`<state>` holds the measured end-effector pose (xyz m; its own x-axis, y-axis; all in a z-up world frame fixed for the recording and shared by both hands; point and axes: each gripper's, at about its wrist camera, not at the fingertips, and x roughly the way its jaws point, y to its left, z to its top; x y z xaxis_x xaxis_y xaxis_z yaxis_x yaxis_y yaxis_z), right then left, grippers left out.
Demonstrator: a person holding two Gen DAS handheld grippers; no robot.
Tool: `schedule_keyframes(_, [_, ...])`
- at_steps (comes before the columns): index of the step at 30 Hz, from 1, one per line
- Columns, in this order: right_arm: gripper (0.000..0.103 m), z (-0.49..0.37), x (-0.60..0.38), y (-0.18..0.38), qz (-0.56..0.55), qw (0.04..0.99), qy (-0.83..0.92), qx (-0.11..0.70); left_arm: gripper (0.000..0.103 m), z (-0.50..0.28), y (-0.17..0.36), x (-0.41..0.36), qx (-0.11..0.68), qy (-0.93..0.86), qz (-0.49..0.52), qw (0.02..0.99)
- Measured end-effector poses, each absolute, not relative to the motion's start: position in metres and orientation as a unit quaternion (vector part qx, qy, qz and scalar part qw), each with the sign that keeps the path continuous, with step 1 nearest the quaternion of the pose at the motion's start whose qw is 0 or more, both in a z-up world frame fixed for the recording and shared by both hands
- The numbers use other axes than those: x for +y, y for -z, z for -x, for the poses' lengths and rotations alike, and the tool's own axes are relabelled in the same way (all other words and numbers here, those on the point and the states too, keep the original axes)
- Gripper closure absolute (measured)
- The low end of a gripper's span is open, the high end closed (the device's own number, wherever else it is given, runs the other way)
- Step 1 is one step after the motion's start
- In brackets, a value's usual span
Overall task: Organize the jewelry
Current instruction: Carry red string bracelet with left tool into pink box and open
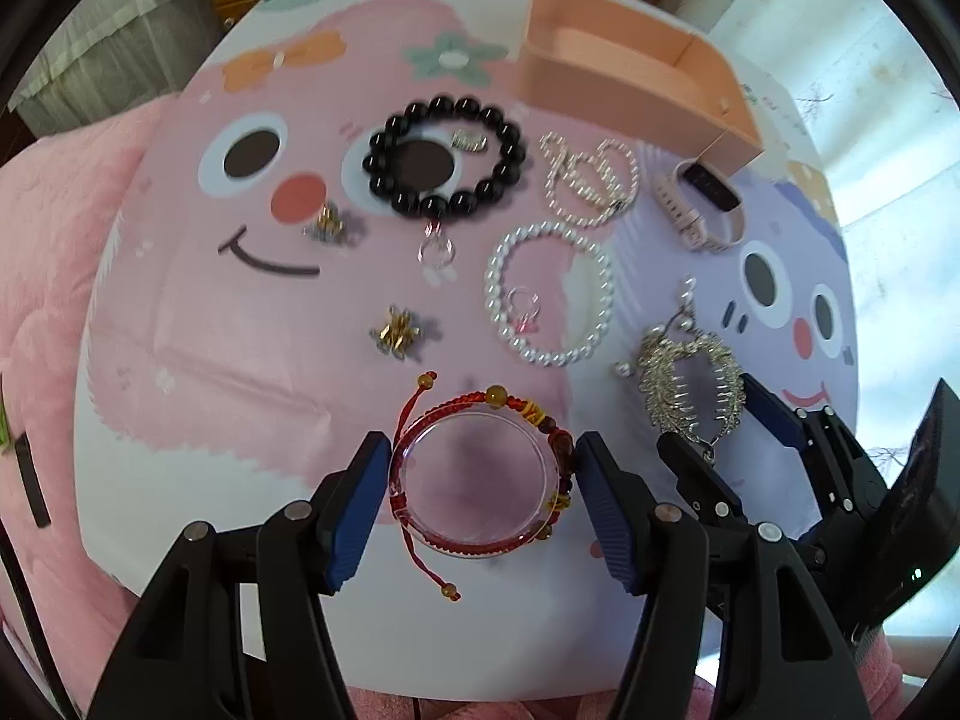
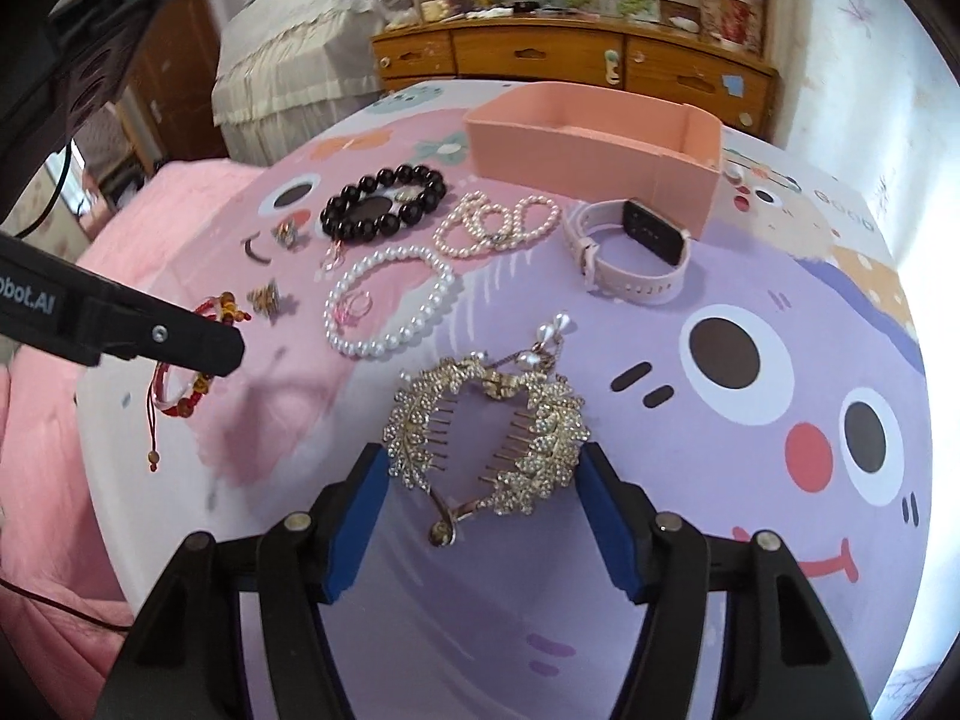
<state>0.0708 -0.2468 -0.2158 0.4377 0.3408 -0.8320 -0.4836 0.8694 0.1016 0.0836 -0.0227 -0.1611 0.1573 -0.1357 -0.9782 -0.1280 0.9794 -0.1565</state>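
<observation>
We see the left gripper [image 1: 480, 498] spread around a red corded bracelet [image 1: 480, 480] with amber beads, wrapped on a clear round holder, its blue pads just beside each edge. Our right gripper [image 2: 480, 504] stands spread around a gold rhinestone hair comb [image 2: 486, 438], two leaf-shaped halves with thin teeth, lying flat on the cartoon-printed mat [image 2: 690, 480]. Beyond lie a pearl bracelet [image 2: 390, 306], black bead bracelet [image 2: 384, 204], pink watch [image 2: 630, 252] and open peach box [image 2: 594, 144].
</observation>
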Motion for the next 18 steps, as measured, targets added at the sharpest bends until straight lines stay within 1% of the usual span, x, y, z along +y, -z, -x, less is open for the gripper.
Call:
schedule_keyframes(8, [0.040, -0.075, -0.251, 0.186, 0.057, 0.863, -0.236, 0.443, 0.041, -0.103, 0.125, -0.019, 0.625, 0.031, 0.076, 0.776])
schedule_keyframes(13, [0.040, -0.079, -0.253, 0.164, 0.050, 0.873, -0.233, 0.425, 0.041, -0.139, 0.120, -0.042, 0.608, 0.052, 0.058, 0.790])
schedule_keyframes(16, [0.040, -0.083, -0.254, 0.146, 0.046, 0.881, -0.231, 0.410, 0.041, -0.154, 0.109, -0.047, 0.602, 0.072, 0.050, 0.794])
schedule_keyframes(17, [0.042, -0.086, -0.253, 0.140, 0.045, 0.883, -0.231, 0.405, 0.041, -0.160, 0.104, -0.048, 0.599, 0.080, 0.049, 0.795])
schedule_keyframes(18, [0.097, -0.088, -0.253, 0.134, 0.043, 0.884, -0.239, 0.400, 0.041, -0.164, 0.101, -0.050, 0.597, 0.084, 0.046, 0.797])
